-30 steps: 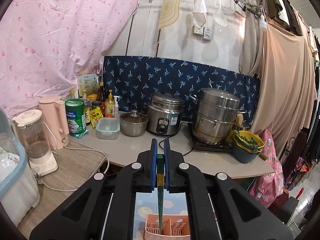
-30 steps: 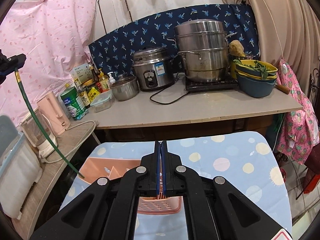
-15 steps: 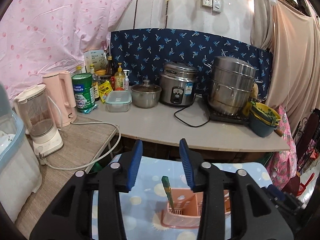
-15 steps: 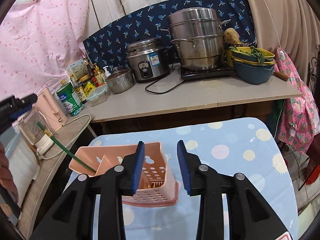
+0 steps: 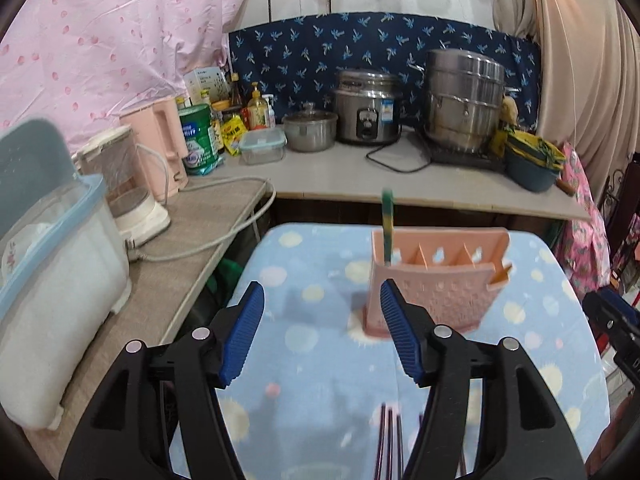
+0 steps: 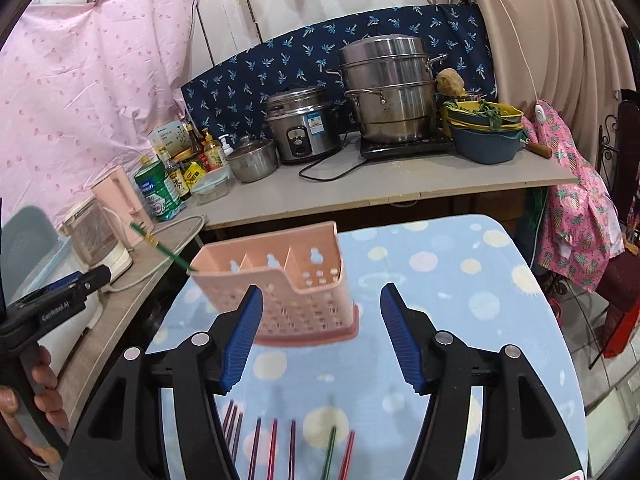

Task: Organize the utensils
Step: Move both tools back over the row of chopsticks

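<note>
Your left gripper (image 5: pixel 322 330) has its jaws wide, holding nothing. Your right gripper (image 6: pixel 322 330) is spread just as wide and empty. The caddy (image 6: pixel 280 284) stands on the dotted cloth (image 6: pixel 460 280), at 12 o'clock from your right fingers and 1 o'clock from your left. A green chopstick (image 5: pixel 387 226) leans in its left-end compartment. More chopsticks (image 6: pixel 272 446) lie on the cloth at 6 o'clock, near you.

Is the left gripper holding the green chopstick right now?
No: the left gripper is open and empty, while the green chopstick stands in the pink holder.
</note>
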